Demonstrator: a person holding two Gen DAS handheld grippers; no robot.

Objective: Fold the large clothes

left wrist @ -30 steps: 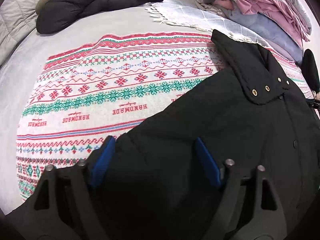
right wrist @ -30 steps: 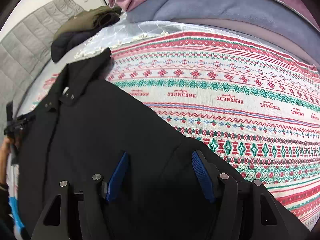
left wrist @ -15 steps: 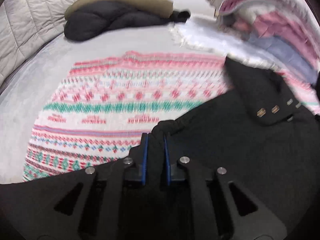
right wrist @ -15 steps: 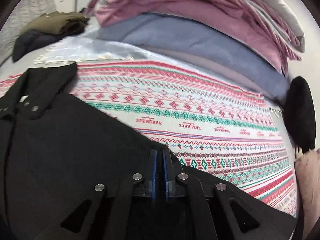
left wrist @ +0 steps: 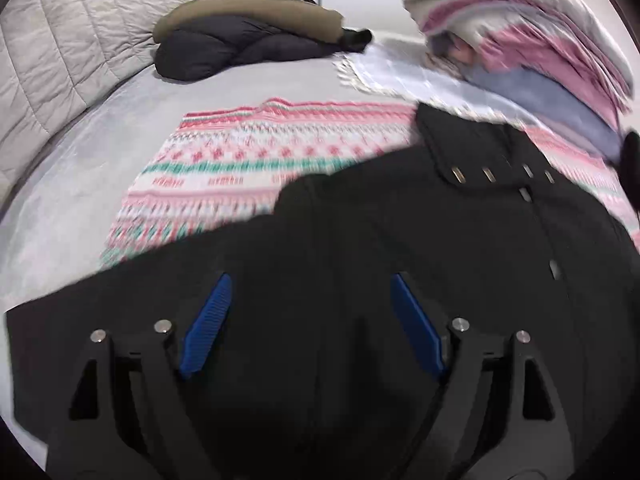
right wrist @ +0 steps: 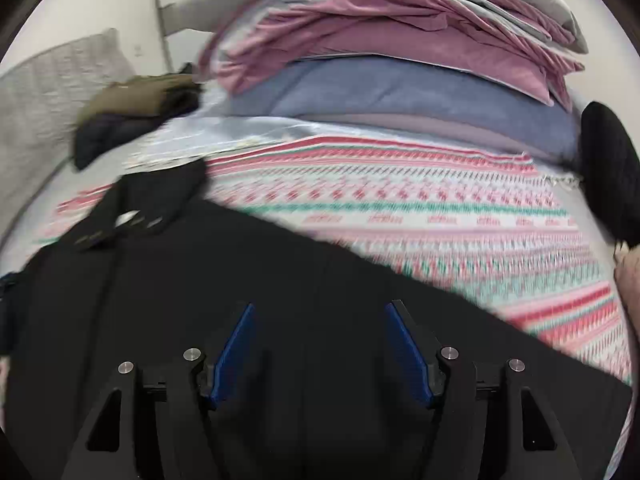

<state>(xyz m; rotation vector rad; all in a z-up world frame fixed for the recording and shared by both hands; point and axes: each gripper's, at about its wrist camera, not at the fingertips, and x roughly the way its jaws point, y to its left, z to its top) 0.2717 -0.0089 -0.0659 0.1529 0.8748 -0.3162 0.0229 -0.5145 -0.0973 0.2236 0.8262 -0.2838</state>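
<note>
A black coat (left wrist: 440, 232) with a snap-studded collar (left wrist: 460, 148) lies spread on a red, green and white patterned blanket (left wrist: 240, 168). My left gripper (left wrist: 310, 276) hovers over the coat's left side. Its jaws are opening, the blue pads (left wrist: 208, 320) stand wide apart, and only flat coat cloth shows beneath the gap. In the right wrist view the same coat (right wrist: 200, 272) fills the lower left. My right gripper (right wrist: 320, 305) hangs over it, its jaws opening too, pads (right wrist: 408, 352) clear of the cloth. Both pictures are motion-blurred.
A tall pile of folded pink, blue and grey bedding (right wrist: 400, 60) stands at the far side of the bed. Dark puffer jackets (left wrist: 240, 44) lie by the quilted headboard (left wrist: 60, 40). A white fringed throw (left wrist: 400, 72) and a black rounded object (right wrist: 608, 168) border the blanket (right wrist: 440, 216).
Both grippers stood open a second ago, were shut on folds of the coat's edge half a second ago, and stand open again now. Both have drawn back and upward from the coat.
</note>
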